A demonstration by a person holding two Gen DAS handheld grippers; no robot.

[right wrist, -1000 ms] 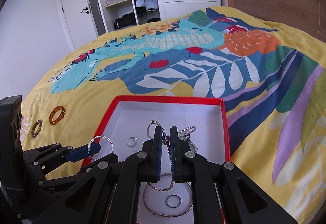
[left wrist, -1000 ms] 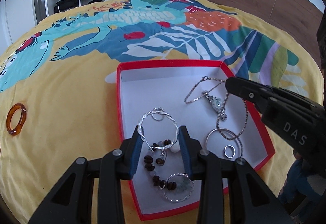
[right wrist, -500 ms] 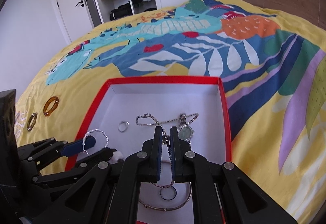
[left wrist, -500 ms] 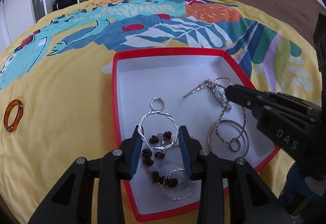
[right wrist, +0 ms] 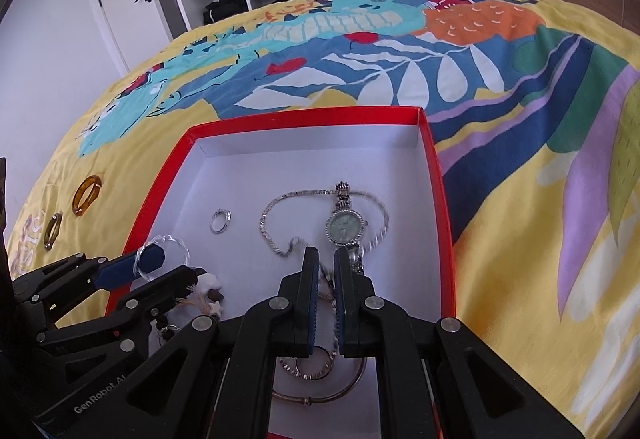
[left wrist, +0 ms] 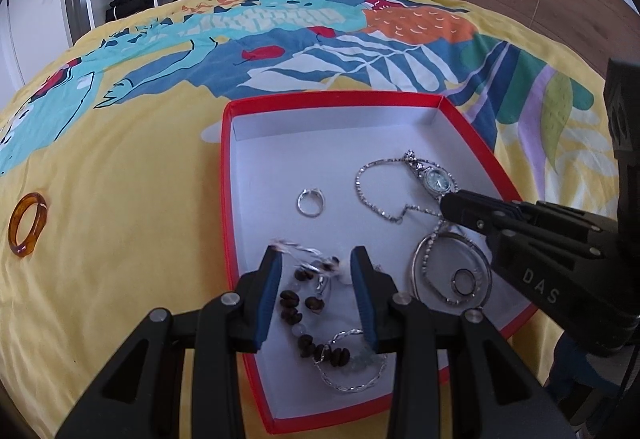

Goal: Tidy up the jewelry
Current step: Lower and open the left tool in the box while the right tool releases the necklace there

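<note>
Right claw (right wrist: 327, 279) pinched tight on the watch chain (right wrist: 280, 239) inside the box (right wrist: 438, 199); left claw (left wrist: 316, 279) half-open around a twisted hoop (left wrist: 304, 253). Amber rings (right wrist: 85, 195) off left aren't boxed yet.

Red box (left wrist: 226, 175) of jewelry, left claw (left wrist: 316, 263) gripping twisted silver hoop (left wrist: 304, 253)

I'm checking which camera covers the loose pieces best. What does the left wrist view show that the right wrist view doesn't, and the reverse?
Only the left wrist view shows the brown bead bracelet fully, along with the twisted silver hoop at the box's near end.

Only the right wrist view shows a second, olive-brown ring on the bedspread, beyond the amber one.

Both show the red box, the silver watch, its chain, the small silver ring, the amber ring and the bangle.
</note>
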